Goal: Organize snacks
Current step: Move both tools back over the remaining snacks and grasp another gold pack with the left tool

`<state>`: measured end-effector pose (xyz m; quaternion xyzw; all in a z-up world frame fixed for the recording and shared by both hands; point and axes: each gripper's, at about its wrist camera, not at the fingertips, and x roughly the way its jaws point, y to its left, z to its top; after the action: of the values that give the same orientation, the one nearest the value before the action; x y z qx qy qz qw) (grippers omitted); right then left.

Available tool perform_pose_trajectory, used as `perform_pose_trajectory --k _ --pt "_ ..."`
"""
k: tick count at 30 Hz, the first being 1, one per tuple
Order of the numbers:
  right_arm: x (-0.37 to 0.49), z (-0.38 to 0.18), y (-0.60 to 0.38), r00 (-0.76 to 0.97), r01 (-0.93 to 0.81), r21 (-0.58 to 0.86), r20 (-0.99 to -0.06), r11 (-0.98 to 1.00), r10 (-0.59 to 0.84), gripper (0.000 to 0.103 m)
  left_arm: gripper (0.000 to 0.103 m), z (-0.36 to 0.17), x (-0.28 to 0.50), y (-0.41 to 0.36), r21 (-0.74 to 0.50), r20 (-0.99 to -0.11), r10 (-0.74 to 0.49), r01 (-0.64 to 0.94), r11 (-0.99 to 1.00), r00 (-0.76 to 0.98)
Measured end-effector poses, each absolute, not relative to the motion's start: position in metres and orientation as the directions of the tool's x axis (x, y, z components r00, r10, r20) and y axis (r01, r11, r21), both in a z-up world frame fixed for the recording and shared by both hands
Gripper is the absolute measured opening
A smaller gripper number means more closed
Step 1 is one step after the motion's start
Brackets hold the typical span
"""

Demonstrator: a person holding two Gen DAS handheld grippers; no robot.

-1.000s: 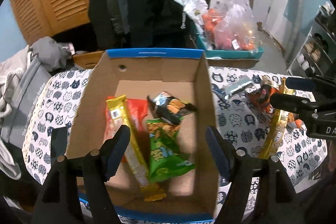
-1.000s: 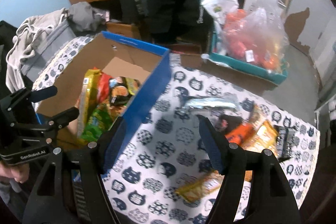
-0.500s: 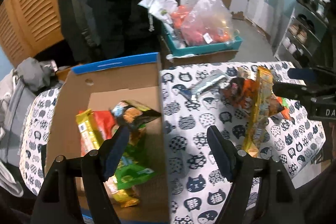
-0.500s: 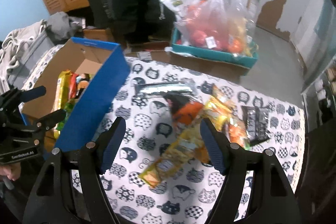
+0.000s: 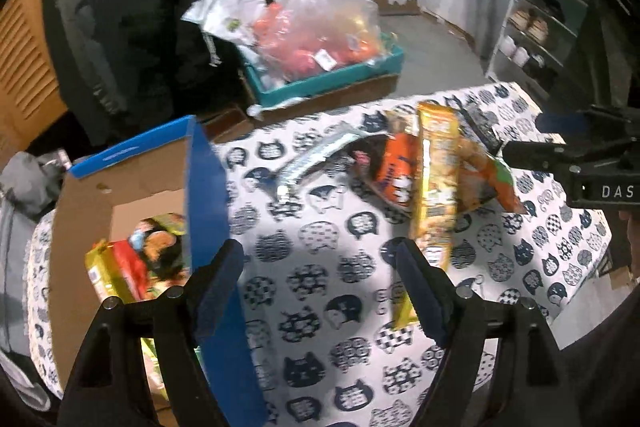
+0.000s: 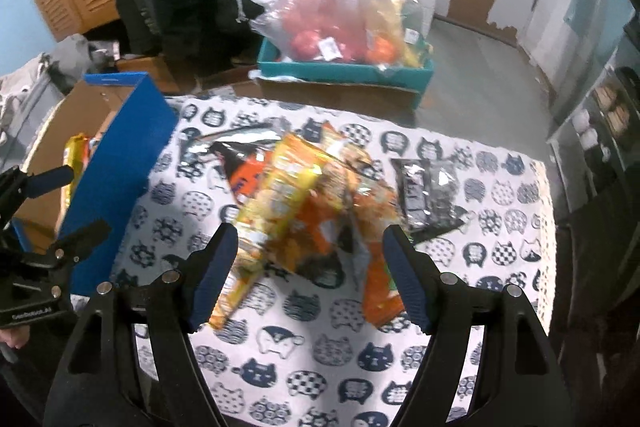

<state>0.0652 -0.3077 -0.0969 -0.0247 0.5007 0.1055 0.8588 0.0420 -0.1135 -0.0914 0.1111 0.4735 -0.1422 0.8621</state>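
Cardboard snack box (image 5: 132, 183) with blue sides sits left on my cat-print tablecloth (image 6: 320, 351). Beside it a heap of packets, topped by a long yellow packet (image 6: 280, 195) running lengthwise away from me. My left gripper (image 5: 320, 291) is opening, the right gripper (image 6: 310, 267) spread, both empty.

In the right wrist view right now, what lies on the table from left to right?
Left gripper → cardboard box → silver packet → yellow snack pack → black packet.
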Motion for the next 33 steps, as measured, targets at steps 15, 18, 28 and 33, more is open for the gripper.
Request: perform_pose_trajectory --k 15,18,28,33 --pt "0.079 -0.14 -0.36 0.398 -0.146 0.037 -0.913 0.989 0.093 0.075 0.08 -0.138 0.06 -0.173 0.003 -0.907 -0.179 0.43 0.903 0.38" --pt "0.087 -0.154 -0.367 0.357 -0.144 0.049 -0.929 0.988 0.098 0.075 0.08 -0.145 0.063 -0.182 -0.014 -0.911 -0.193 0.439 0.899 0.365" --pt "0.117 -0.175 -0.382 0.267 -0.167 0.108 -0.952 0.98 0.15 0.075 0.08 -0.175 0.075 -0.199 -0.015 -0.922 -0.186 0.448 0.894 0.34" --pt "0.134 -0.193 -0.384 0.218 -0.175 0.141 -0.959 0.974 0.178 0.075 0.08 -0.19 0.083 -0.207 -0.067 -0.93 -0.213 0.43 0.9 0.301"
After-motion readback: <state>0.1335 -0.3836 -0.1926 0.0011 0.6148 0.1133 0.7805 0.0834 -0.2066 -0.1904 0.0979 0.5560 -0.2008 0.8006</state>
